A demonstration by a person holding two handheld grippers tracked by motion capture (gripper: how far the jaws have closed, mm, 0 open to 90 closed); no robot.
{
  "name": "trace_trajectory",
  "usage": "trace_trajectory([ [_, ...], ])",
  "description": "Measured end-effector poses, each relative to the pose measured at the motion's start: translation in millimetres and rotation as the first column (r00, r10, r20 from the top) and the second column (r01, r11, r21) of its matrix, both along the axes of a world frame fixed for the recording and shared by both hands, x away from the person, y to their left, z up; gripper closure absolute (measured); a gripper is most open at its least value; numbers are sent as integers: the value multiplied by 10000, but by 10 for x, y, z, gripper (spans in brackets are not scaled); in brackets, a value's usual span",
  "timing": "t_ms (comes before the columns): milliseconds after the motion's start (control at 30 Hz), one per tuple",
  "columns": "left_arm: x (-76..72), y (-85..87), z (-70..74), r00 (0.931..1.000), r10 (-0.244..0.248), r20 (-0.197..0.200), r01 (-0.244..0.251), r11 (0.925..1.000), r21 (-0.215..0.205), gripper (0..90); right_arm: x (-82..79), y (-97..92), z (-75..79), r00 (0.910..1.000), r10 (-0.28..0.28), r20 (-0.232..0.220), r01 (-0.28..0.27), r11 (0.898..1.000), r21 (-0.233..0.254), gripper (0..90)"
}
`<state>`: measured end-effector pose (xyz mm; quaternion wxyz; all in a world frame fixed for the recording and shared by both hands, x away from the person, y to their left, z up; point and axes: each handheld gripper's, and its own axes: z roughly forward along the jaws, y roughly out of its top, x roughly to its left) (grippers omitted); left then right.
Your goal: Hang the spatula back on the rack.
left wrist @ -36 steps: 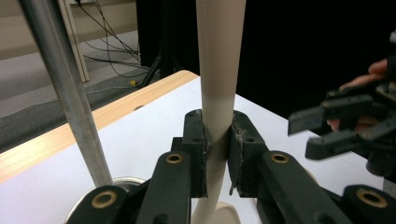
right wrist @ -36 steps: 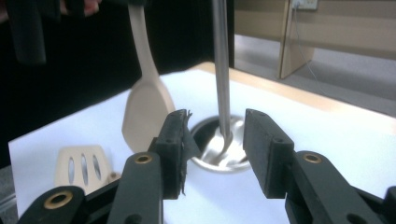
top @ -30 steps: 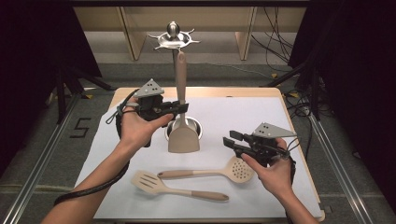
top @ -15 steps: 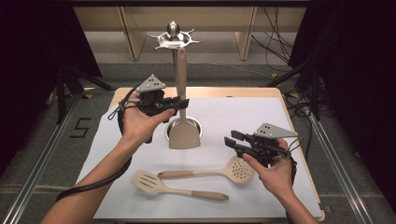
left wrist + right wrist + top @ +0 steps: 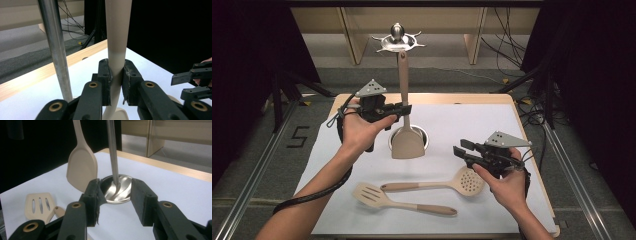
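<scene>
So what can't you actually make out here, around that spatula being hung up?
- High view: whether the solid spatula has caught a hook of the rack; its handle top overlaps the rack head.
- Left gripper view: the spatula's blade is hidden behind the left gripper, and its handle top is cut off by the upper edge.
- Right gripper view: the slotted spatula is partly hidden behind the fingers.

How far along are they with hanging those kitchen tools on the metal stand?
Nothing looks finished yet. In hand: the left gripper is shut on the solid spatula, held upright with its handle tip near the hook ring of the stand; whether it has hooked on is unclear. Left: the slotted spatula and the perforated spoon lie on the table. The right gripper is open.
</scene>
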<state>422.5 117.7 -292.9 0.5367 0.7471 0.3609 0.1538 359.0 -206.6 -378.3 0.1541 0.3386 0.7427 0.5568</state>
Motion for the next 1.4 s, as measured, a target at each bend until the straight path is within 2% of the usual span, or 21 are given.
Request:
trace_trajectory([
  [300,63,19,-28,10000,-44,62,43,9998,175,779,9,-1,-9,10000,83,47,-83,10000,5,601],
  [467,90,15,-53,9999,-57,117,56,9999,117,776,1,-20,-12,10000,-39,-1,39,10000,12,596],
  [500,93,13,-58,9999,-32,136,30,9999,112,775,-30,-5,-11,9989,-286,-376,292,9995,139,595],
  [533,99,11,-63,9998,-15,175,13,9999,126,774,-17,-12,-28,9995,-227,-200,229,9997,110,594],
  [633,114,8,-75,9997,34,221,-36,9999,113,767,-9,-21,-39,9995,-165,-270,163,9998,-67,592],
  [667,121,9,-81,9998,55,212,-56,10000,68,767,-17,-15,-51,9992,-108,-374,112,9999,105,591],
  [767,134,13,-107,9995,211,238,-211,9998,-11,743,6,-37,-71,9997,-16,-249,20,9999,146,586],
  [800,134,13,-107,9995,211,238,-211,9998,-11,734,-3,-29,-71,9989,-4,-468,16,9996,266,586],
  [933,136,22,-138,9989,212,416,-216,9997,86,693,-9,-26,-74,9985,-67,-546,83,9995,290,584],
  [1033,105,51,-164,9988,191,448,-191,9998,-10,672,-19,-24,-77,9978,-80,-659,110,9989,458,583],
  [1133,42,120,-179,9971,152,747,-142,9998,-147,627,8,-62,-90,9994,-108,-317,114,9997,214,580],
  [1200,-5,170,-174,9964,200,823,-185,9996,-189,627,16,-79,-89,9994,-122,-335,126,9998,125,580],
  [1233,-25,195,-170,9960,245,858,-223,9994,-256,630,9,-81,-88,9985,-255,-493,264,9995,165,580],
  [1333,-54,247,-155,9952,325,925,-298,9991,-297,660,14,-94,-94,9984,-295,-480,307,9992,249,580],
  [1367,-65,278,-143,9946,391,963,-359,9988,-342,677,13,-125,-97,9982,-526,-294,525,9986,-64,585],
  [1400,-69,294,-133,9943,437,971,-403,9985,-369,677,13,-125,-97,9982,-526,-294,525,9986,-64,585],
])
